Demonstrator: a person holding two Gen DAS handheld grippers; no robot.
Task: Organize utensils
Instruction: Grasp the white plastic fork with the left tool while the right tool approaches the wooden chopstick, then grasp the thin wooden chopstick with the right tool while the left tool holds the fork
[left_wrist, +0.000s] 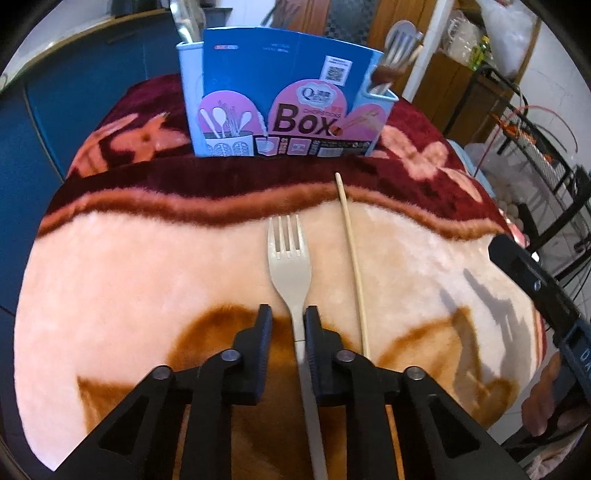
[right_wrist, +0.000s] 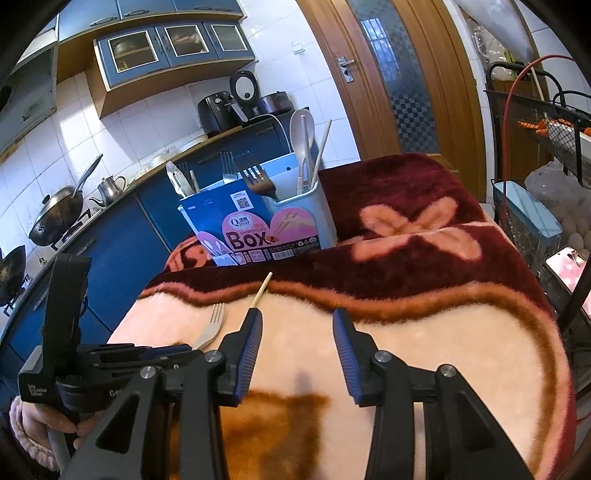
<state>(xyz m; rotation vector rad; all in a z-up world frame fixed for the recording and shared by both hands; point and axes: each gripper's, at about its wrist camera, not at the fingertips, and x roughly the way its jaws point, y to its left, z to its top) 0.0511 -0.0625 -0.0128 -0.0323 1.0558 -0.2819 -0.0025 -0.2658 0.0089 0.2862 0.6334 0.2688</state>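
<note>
A beige plastic fork (left_wrist: 290, 258) lies on the blanket, tines pointing away. My left gripper (left_wrist: 287, 318) is low over it, open, with its jaws either side of the fork's neck; the right finger touches the neck. A wooden chopstick (left_wrist: 351, 251) lies just right of the fork. The blue utensil box (left_wrist: 284, 99) stands at the far edge with forks, spoons and chopsticks in it. In the right wrist view my right gripper (right_wrist: 297, 325) is open and empty above the blanket, right of the fork (right_wrist: 212, 326) and the chopstick (right_wrist: 261, 290), facing the box (right_wrist: 258, 218).
A plush maroon and cream blanket (left_wrist: 129, 280) covers the table. Blue kitchen cabinets (right_wrist: 122, 243) and a stove with woks (right_wrist: 55, 218) lie to the left. A wire rack with eggs (right_wrist: 546, 221) stands close on the right, beside a wooden door (right_wrist: 391, 74).
</note>
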